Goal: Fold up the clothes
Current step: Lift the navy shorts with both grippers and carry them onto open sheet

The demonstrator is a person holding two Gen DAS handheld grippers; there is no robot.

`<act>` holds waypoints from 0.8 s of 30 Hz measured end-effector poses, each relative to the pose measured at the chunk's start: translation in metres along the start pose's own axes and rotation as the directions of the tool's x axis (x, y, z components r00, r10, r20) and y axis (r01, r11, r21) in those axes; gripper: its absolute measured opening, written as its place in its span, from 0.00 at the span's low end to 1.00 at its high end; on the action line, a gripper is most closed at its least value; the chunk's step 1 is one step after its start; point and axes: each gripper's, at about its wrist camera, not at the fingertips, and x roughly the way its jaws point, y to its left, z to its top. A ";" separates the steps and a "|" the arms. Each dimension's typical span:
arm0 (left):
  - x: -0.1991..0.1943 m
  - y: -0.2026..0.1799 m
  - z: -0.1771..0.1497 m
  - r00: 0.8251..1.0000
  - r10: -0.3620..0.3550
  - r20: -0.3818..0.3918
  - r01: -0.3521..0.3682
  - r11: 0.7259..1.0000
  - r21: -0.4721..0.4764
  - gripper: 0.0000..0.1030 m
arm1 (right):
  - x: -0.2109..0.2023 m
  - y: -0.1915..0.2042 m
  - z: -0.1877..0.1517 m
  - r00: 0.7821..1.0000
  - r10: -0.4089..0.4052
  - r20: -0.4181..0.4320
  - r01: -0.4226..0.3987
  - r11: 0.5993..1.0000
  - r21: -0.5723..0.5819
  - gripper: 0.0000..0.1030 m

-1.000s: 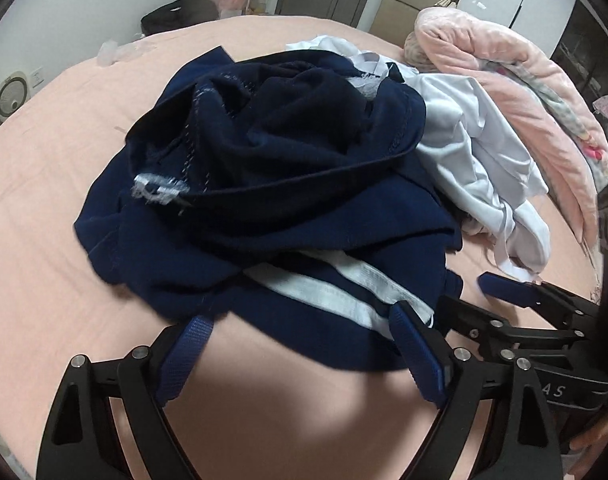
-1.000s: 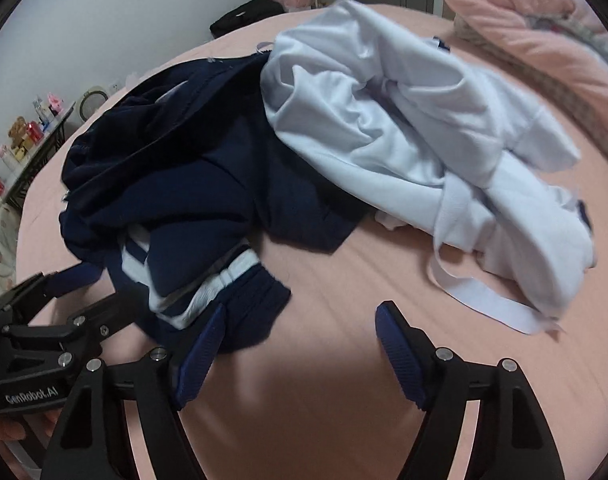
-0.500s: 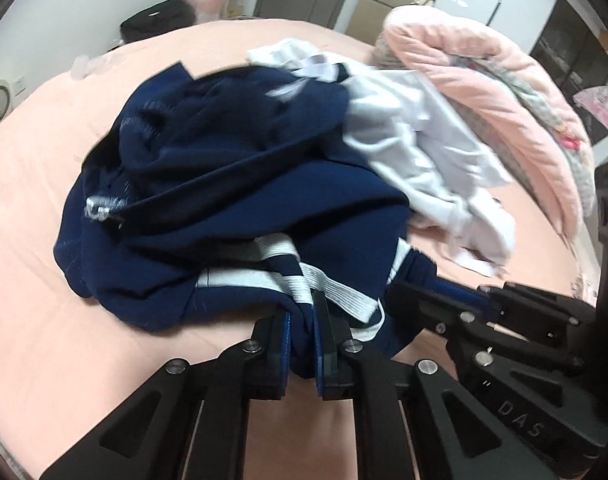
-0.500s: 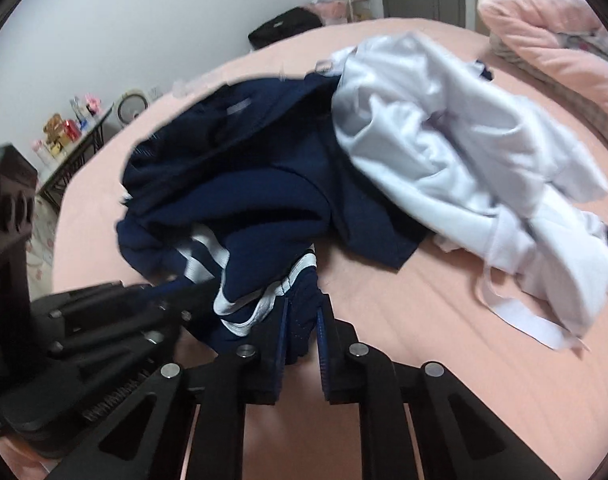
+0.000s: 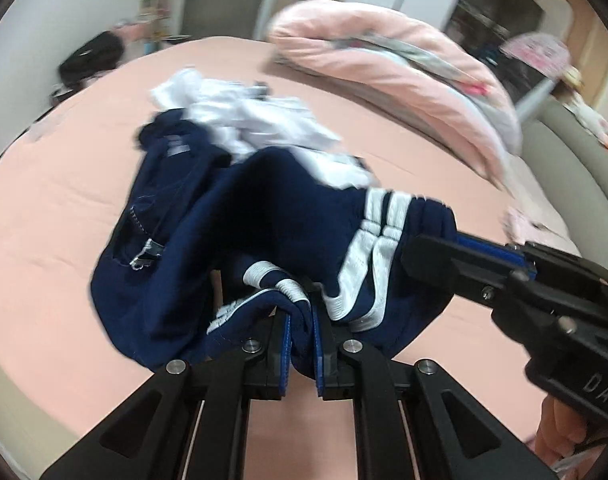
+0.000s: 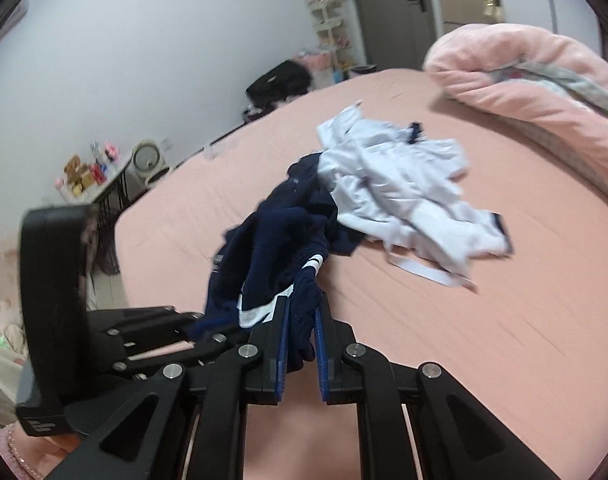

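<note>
Claws both clamp the crumpled navy white-striped garment (image 5: 264,220): left claw (image 5: 300,344), right claw (image 6: 302,336), lifting its edge off the pink bed sheet (image 6: 443,320). Risk: its far end lies under the rumpled white garment (image 6: 403,196), which may drag along, or bunched fabric may slip free.

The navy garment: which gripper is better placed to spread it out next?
Probably both. The left gripper and right gripper each clamp the navy garment; pulling them apart spreads it clear of the white garment.
</note>
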 end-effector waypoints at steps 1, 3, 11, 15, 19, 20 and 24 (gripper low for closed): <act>-0.003 -0.014 -0.002 1.000 -0.020 -0.004 0.020 1.000 0.019 0.07 | -0.015 -0.003 -0.004 1.000 -0.002 0.010 0.002 1.000 0.014 0.09; -0.008 -0.041 -0.005 0.998 -0.061 -0.014 0.062 0.996 0.057 0.07 | -0.045 -0.017 -0.014 0.999 -0.017 0.035 0.015 0.999 0.041 0.09; -0.014 -0.165 -0.040 0.973 -0.203 -0.107 0.222 0.952 0.209 0.07 | -0.172 -0.070 -0.078 0.986 -0.124 0.107 0.108 0.984 0.143 0.09; -0.004 -0.220 -0.076 0.945 -0.259 -0.201 0.303 0.924 0.233 0.07 | -0.217 -0.103 -0.122 0.975 -0.203 0.087 0.181 0.961 0.211 0.09; 0.011 -0.263 -0.111 0.910 -0.301 -0.286 0.368 0.903 0.222 0.08 | -0.250 -0.145 -0.170 0.969 -0.243 0.046 0.217 0.924 0.316 0.09; 0.012 -0.273 -0.121 0.904 -0.302 -0.302 0.375 0.901 0.220 0.08 | -0.257 -0.154 -0.183 0.968 -0.249 0.038 0.221 0.912 0.345 0.09; 0.018 -0.296 -0.154 0.884 -0.293 -0.365 0.379 0.906 0.190 0.08 | -0.267 -0.173 -0.235 0.966 -0.259 -0.012 0.240 0.873 0.425 0.10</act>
